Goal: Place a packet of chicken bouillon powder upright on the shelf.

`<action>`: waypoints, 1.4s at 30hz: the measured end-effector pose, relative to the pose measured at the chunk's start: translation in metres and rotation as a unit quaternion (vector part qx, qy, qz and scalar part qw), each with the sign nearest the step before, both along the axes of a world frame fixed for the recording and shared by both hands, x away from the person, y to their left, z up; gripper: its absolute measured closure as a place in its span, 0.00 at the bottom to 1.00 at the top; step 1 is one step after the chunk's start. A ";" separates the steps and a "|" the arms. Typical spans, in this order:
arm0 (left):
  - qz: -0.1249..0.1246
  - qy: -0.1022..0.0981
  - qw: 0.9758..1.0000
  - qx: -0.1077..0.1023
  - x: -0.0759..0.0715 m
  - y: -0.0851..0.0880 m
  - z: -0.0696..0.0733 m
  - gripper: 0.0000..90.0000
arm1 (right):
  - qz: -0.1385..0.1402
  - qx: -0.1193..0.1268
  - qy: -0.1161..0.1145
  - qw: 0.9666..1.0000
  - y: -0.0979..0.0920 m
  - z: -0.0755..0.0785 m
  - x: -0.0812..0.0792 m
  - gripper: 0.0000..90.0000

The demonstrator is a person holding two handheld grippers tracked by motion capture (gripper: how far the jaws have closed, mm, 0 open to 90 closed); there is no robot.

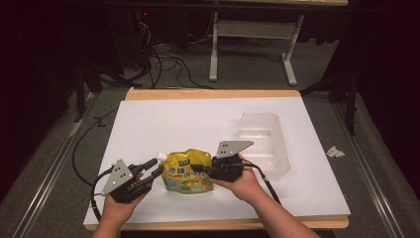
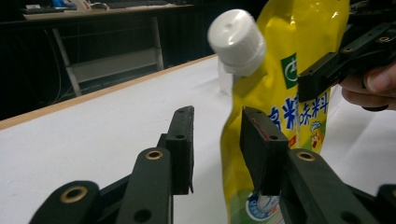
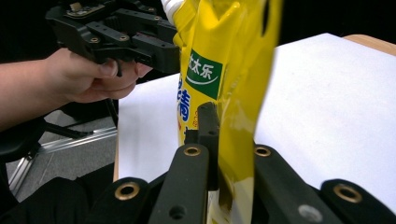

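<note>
A yellow spouted pouch (image 1: 185,174) with printed labels stands upright on the white board (image 1: 198,124), its white screw cap (image 1: 160,156) pointing to the left. My right gripper (image 1: 200,167) is shut on the pouch's right side; in the right gripper view the yellow pouch (image 3: 233,56) rises from between the jaws of my right gripper (image 3: 222,123). My left gripper (image 1: 157,171) is open at the pouch's left edge, below the cap. In the left gripper view the left gripper (image 2: 217,116) has the edge of the pouch (image 2: 280,46) just inside its right jaw, under the cap (image 2: 237,39).
A clear plastic tray (image 1: 265,141) lies on the board to the right of the pouch. A crumpled white scrap (image 1: 336,151) sits off the board's right edge. Cables (image 1: 81,148) trail off to the left. Table legs (image 1: 214,49) stand behind the board.
</note>
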State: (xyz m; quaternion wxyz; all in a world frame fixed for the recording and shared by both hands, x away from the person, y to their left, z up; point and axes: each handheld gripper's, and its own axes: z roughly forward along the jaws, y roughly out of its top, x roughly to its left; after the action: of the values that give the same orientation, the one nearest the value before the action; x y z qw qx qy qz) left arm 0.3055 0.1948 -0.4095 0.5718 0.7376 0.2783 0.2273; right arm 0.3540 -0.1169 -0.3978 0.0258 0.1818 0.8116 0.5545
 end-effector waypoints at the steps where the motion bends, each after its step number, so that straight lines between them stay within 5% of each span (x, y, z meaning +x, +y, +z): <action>1: 0.002 0.001 1.000 0.000 0.000 0.003 0.000 0.70 | 0.000 0.000 0.000 1.000 0.000 0.000 -0.001 1.00; 7: 0.017 0.010 1.000 -0.007 0.001 0.012 0.000 0.57 | -0.008 0.005 0.001 1.000 0.000 -0.001 -0.005 1.00; 18: 0.067 0.028 0.997 -0.013 0.003 0.034 -0.005 0.51 | -0.023 0.019 -0.004 1.000 -0.006 0.001 -0.009 1.00; 27: 0.084 0.079 0.993 0.015 0.017 0.037 -0.027 0.43 | -0.024 0.042 -0.021 0.999 -0.021 0.016 -0.011 1.00; 35: 0.086 0.093 0.992 0.029 0.021 0.033 -0.035 0.37 | -0.045 0.066 -0.032 0.996 -0.045 0.031 -0.010 1.00; 42: 0.089 0.085 0.992 0.032 0.020 0.032 -0.036 0.37 | -0.063 0.079 -0.047 0.994 -0.065 0.041 -0.007 1.00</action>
State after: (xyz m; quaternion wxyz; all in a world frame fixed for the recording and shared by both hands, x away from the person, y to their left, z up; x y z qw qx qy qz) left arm 0.3250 0.2263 -0.4453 0.5000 0.7444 0.3827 0.2222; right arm 0.3465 -0.1824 -0.3567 0.0839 0.2078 0.7504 0.6218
